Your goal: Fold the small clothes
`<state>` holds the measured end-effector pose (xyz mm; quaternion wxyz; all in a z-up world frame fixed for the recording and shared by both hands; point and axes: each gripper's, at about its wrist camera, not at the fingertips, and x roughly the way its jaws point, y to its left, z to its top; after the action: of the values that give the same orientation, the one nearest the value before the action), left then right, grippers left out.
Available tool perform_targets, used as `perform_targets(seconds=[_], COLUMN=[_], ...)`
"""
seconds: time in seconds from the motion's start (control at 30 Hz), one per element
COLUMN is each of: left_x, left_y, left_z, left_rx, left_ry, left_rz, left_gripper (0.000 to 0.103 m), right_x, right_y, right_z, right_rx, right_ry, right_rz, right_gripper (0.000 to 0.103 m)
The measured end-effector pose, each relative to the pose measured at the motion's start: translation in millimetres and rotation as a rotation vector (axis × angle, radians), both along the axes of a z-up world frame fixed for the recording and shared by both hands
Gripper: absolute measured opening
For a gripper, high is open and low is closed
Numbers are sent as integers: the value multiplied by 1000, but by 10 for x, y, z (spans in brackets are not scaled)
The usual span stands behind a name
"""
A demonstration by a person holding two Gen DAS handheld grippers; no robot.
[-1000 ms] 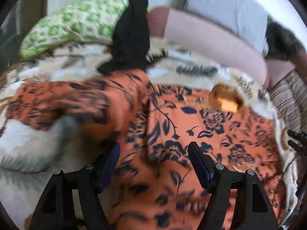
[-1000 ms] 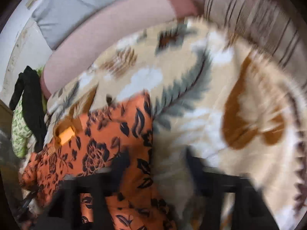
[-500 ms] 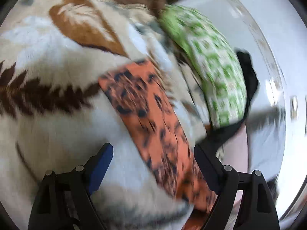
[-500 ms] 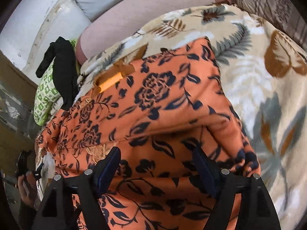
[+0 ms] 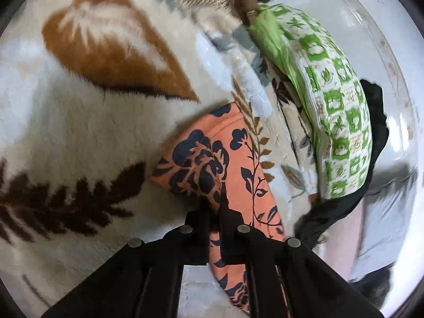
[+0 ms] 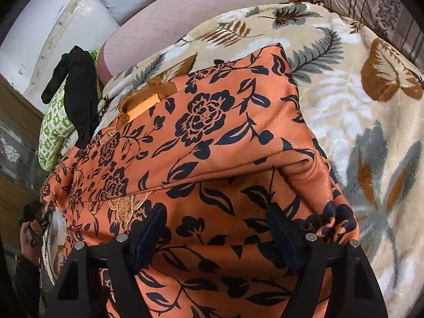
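Observation:
An orange garment with dark blue flowers (image 6: 212, 132) lies spread and partly folded on a leaf-print fleece blanket (image 6: 371, 132). My right gripper (image 6: 217, 228) hovers low over its near part, open, with fabric below the pads and nothing pinched. In the left wrist view a narrow end of the same garment (image 5: 206, 159) runs toward me across the blanket (image 5: 92, 132). My left gripper (image 5: 221, 198) is over that strip, its jaws closing to a tight pinch on a raised fold of the orange fabric.
A green-and-white patterned pillow (image 5: 336, 106) (image 6: 53, 127) with a black cloth (image 5: 376, 122) (image 6: 79, 92) draped over it lies beside the garment. A pink bolster (image 6: 172, 21) and a striped cushion (image 6: 371, 8) line the back. A person's hand (image 6: 31, 230) shows at the left edge.
The left gripper swung from over the garment's middle to its narrow end, rolled, and went from wide open to pinched on the orange fabric. The right gripper settled over the garment and stayed open.

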<state>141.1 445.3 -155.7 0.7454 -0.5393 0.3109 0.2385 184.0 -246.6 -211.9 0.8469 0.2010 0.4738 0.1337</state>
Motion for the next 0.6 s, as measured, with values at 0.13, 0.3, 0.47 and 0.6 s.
perform_targets(seconds=[0.13, 0.3, 0.47, 0.6], left_x=[130, 326, 594, 879], left_y=[-601, -1926, -3614, -4551], left_z=[841, 1889, 2208, 1571], left_rx=[312, 584, 683, 623], left_ry=[-83, -304, -421, -294], left_rz=[-137, -410, -757, -1094], left_gripper=[4, 4, 8, 71], right_x=[10, -8, -28, -39], right_y=[-34, -75, -182, -282], right_z=[-10, -21, -21, 15], right_rx=[16, 45, 109, 161], right_ry=[-4, -15, -22, -18], right_rz=[-1, -3, -14, -42], right_gripper=[80, 80, 80, 80])
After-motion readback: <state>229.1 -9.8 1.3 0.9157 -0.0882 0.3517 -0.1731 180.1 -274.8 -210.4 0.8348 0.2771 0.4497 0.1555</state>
